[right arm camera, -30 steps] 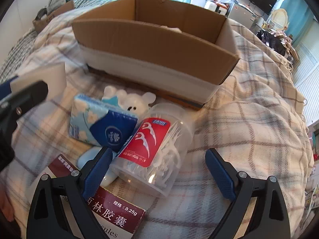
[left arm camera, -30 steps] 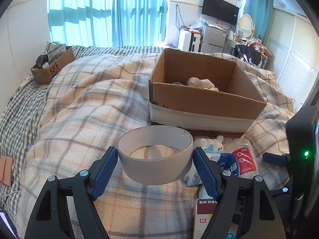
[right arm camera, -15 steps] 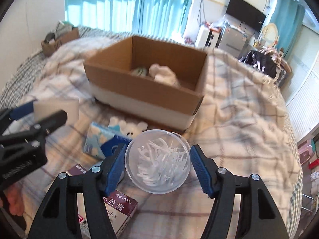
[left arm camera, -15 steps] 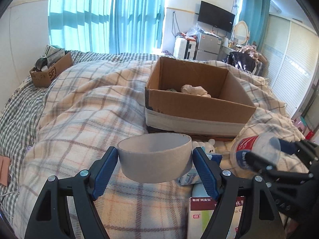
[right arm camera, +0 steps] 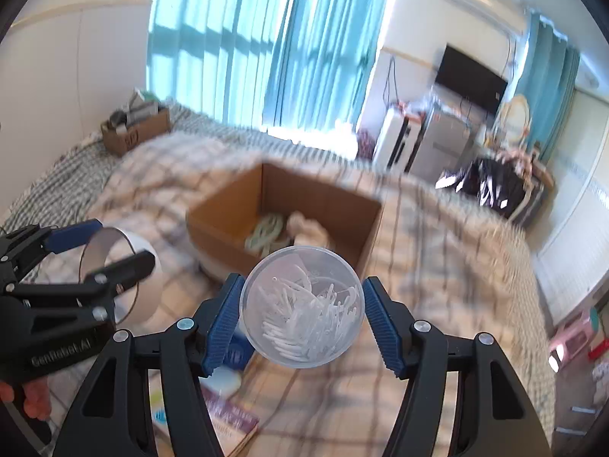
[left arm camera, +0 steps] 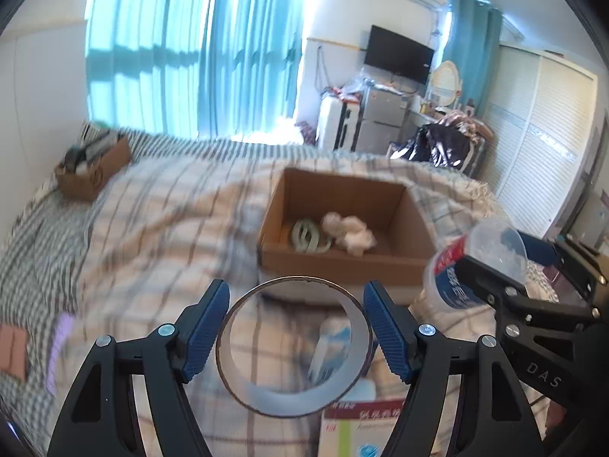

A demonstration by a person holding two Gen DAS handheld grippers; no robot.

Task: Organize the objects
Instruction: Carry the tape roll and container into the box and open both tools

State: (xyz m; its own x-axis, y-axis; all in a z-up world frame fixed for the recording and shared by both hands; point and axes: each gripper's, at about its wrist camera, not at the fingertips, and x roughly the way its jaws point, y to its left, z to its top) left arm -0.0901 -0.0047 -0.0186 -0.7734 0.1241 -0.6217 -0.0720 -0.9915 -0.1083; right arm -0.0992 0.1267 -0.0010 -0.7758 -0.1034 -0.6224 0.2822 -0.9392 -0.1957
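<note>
Left gripper (left arm camera: pixel 296 327) clamps tape roll (left arm camera: pixel 294 346) above plaid bedding (left arm camera: pixel 152 236), open cardboard box (left arm camera: pixel 342 224) ahead, right gripper (left arm camera: pixel 506 262) grips floss-pick jar (left arm camera: pixel 472 266) beside box.

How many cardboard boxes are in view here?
2: the large open brown cardboard box mid-bed, and a small brown cardboard box of clutter at the bed's far left. Others may be hidden.

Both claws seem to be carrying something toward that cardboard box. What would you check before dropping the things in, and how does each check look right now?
1. Left gripper holds the tape roll between both pads: ok.
2. Right gripper clamps the floss pick jar: ok.
3. Cardboard box open on top: ok.
4. Free floor space beside the pale green item and white bundle: ok.
5. Either load directly above the box: not ok, both short of it.
6. Jar lid closed: cannot tell.
</note>
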